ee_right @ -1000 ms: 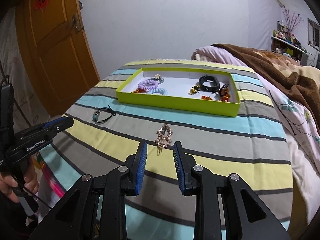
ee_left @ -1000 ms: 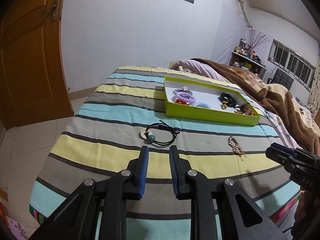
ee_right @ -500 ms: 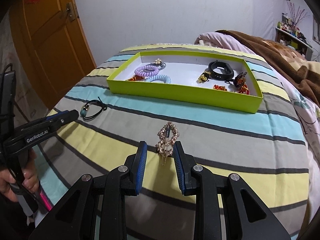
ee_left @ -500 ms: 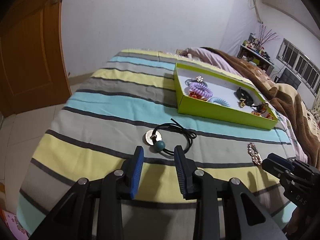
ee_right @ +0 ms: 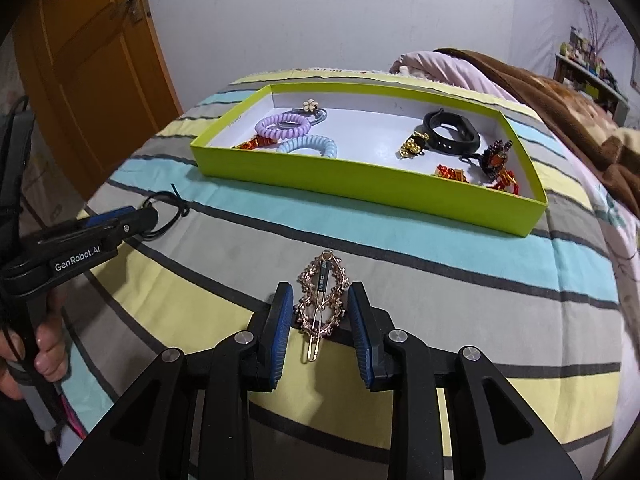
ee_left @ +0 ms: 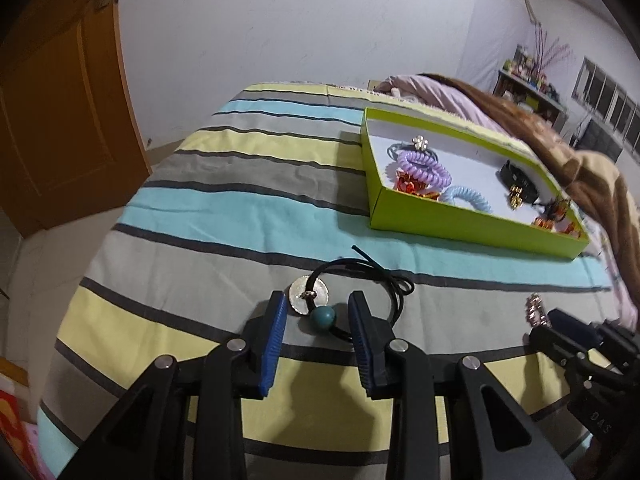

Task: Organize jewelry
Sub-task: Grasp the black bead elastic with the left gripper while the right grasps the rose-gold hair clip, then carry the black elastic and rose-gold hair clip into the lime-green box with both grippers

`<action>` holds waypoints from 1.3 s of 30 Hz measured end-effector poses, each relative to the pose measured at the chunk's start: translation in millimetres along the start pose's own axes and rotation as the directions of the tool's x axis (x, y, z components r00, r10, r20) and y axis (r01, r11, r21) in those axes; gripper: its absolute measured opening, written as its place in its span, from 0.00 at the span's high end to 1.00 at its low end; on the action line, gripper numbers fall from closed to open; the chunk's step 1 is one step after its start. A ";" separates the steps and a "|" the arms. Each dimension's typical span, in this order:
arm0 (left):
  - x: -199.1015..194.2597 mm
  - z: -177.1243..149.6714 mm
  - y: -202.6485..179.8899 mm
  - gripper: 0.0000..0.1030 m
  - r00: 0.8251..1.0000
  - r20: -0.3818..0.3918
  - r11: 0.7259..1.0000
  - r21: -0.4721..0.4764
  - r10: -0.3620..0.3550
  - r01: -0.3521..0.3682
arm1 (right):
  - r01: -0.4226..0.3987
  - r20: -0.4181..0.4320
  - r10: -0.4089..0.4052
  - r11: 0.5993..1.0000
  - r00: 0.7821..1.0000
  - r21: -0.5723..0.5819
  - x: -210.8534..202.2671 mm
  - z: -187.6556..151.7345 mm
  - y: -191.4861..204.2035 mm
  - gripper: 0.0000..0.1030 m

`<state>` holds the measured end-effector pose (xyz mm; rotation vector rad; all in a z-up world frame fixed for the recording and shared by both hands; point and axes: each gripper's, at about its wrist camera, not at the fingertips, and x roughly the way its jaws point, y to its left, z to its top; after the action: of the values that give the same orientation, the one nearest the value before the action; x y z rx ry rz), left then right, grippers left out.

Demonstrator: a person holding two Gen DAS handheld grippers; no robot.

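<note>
Left tongs [ee_left: 318,322] are held spread, low over the striped bedspread [ee_left: 208,216]; nothing is pinched. A black cord bracelet [ee_left: 360,280] with a teal bead [ee_left: 323,315] and a silver disc [ee_left: 304,294] is seen lying on a grey stripe, the bead and part of the disc falling between the blue pads [ee_left: 274,344], with gaps visible on both sides. The cord loop extends past the right pad; contact there cannot be told.

Right tongs [ee_right: 320,320] are also held spread, straddling a rose-gold hair clip [ee_right: 323,300] laid lengthwise on the bedspread [ee_right: 440,272]. The clip's wider lower part sits between the pads, very near both; touching cannot be confirmed. The upper tip is left projecting beyond the fingertips.

A lime-green tray [ee_right: 360,188] is set farther up the bed, well apart from both loose pieces, its near wall running across a light blue stripe. Inside are seen a purple coil tie [ee_right: 284,126], a blue coil tie [ee_right: 310,146], a black band [ee_right: 452,132] and small red and gold pieces. The tray's middle floor is bare white.

Open bedspread is left between tray and tongs. The bed's left edge drops toward the floor beside an orange door [ee_left: 52,112]; a brown blanket [ee_right: 560,92] is piled along the right. The left tongs [ee_right: 120,220] are seen in the right view, near the bed's left edge.
</note>
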<state>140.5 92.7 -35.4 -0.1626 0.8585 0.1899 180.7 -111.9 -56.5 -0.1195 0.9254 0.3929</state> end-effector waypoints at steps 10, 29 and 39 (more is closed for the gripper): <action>-0.7 -0.3 -2.6 0.87 1.000 -0.002 0.999 0.040 -0.024 0.024 | 0.015 0.003 -0.015 1.000 1.000 -0.013 -2.2 -1.9 -0.5 0.74; -42.0 -9.2 -14.4 0.87 0.982 0.099 0.987 0.058 -0.158 0.153 | -0.011 0.076 0.009 1.000 0.997 0.029 -33.6 -9.2 -13.6 0.76; -66.4 -6.6 -30.2 0.87 0.972 0.144 0.980 0.096 -0.187 0.174 | -0.014 0.131 0.009 0.999 0.991 0.040 -61.2 -10.9 -17.4 0.76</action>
<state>100.3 55.3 13.0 -0.1463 0.6940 -0.0043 146.3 -147.9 -15.4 -0.0504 0.8041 0.3876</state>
